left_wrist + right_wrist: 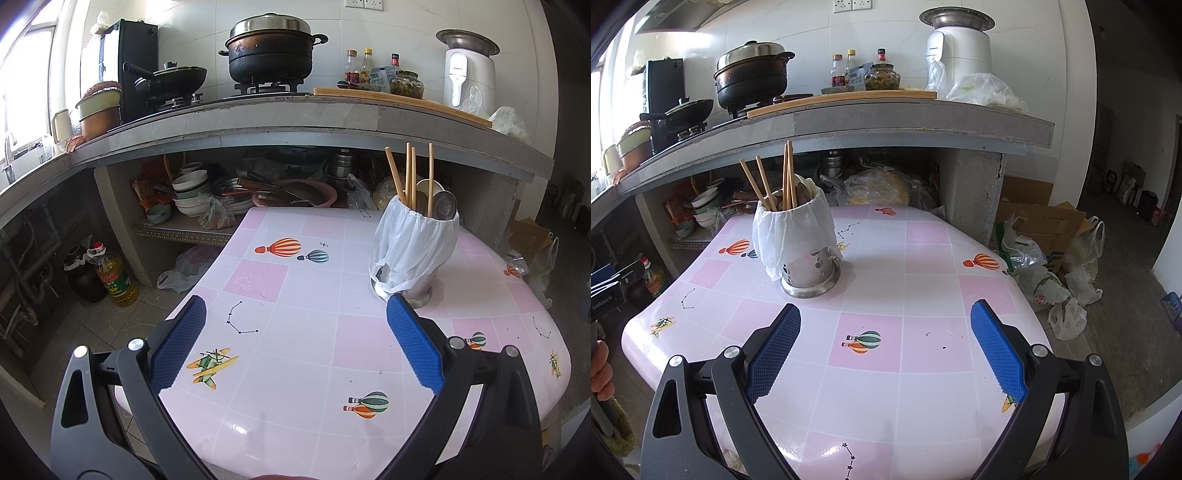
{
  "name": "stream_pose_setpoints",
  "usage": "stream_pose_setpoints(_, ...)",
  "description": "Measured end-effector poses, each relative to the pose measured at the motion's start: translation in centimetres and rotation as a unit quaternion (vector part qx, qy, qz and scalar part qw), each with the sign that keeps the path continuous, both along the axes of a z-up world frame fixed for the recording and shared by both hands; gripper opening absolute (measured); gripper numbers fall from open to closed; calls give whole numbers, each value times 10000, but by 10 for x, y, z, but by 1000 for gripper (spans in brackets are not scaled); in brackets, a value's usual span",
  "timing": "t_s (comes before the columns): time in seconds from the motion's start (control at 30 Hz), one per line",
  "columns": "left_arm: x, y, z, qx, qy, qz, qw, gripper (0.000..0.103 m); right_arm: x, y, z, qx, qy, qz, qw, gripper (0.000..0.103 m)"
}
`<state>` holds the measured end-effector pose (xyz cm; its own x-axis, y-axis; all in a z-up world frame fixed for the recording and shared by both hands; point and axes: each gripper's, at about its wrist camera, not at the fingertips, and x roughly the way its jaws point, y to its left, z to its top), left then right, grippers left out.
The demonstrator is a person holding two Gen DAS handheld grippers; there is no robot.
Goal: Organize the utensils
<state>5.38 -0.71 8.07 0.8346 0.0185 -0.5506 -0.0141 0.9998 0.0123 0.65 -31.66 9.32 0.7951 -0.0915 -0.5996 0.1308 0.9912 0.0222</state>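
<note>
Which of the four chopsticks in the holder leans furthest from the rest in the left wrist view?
The leftmost chopstick in the holder: it slants left, while the other three stand nearly upright.

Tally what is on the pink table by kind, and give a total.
Utensil holder, metal, draped in a white plastic bag: 1
Wooden chopsticks standing in it: 4
Metal spoons in it: at least 2, partly hidden
Total: at least 7, on the table
</note>
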Motion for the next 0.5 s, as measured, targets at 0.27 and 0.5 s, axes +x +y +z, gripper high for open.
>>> stream_pose_setpoints(0.27, 0, 0, 0, 4, 2, -2, 10000, 95, -1, 0, -1, -2, 2, -8, 10000, 91)
stream_pose_setpoints(0.5, 0, 1, 0, 6, -2, -1, 10000, 95, 0, 0, 0, -4, 1, -8, 10000, 91)
